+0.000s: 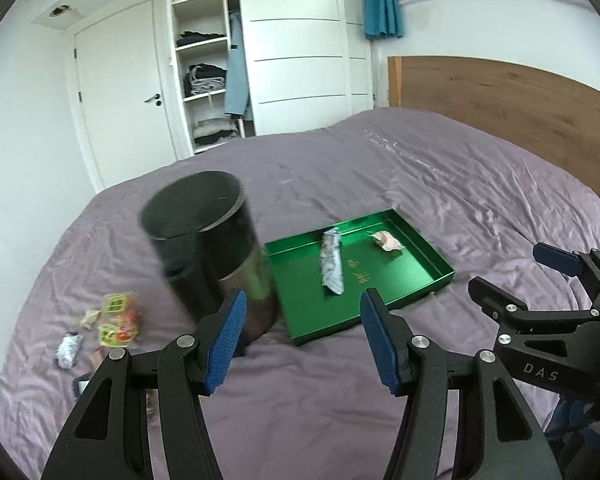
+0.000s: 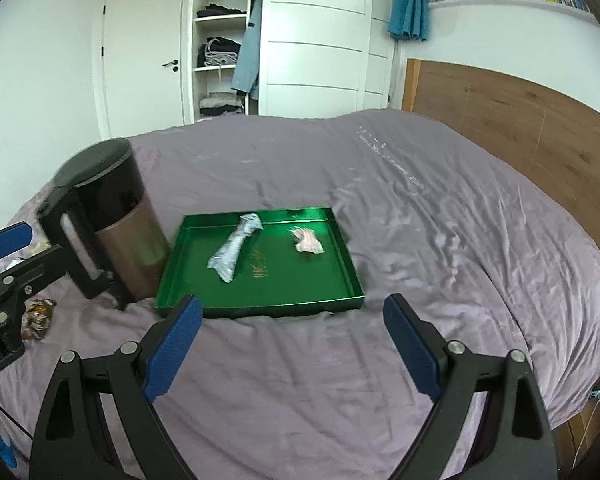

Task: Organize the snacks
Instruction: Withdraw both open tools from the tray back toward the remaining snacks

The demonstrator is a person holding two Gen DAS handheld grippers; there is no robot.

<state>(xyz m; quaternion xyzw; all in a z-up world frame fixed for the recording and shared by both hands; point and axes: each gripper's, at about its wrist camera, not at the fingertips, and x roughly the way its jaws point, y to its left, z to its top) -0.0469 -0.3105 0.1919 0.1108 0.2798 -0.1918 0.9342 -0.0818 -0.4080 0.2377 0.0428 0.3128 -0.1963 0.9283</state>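
While both the left gripper (image 1: pixel 302 336) and right gripper (image 2: pixel 292 344) are hovering open and empty, the loose snack packets (image 1: pixel 114 320) are lying on the bed (image 1: pixel 380 184), light, crinkly and slippery, best pinched mid-body for the green tray (image 1: pixel 444 270).

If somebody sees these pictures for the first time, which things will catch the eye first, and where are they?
The bright green tray in the middle of the purple bed stands out most; a long silver wrapper and a small pink wrapper lie in it. Just left of the tray stands a dark pedal bin, with loose snack packets scattered on the cover beyond it. Both the left gripper and the right gripper hover open and hold nothing.
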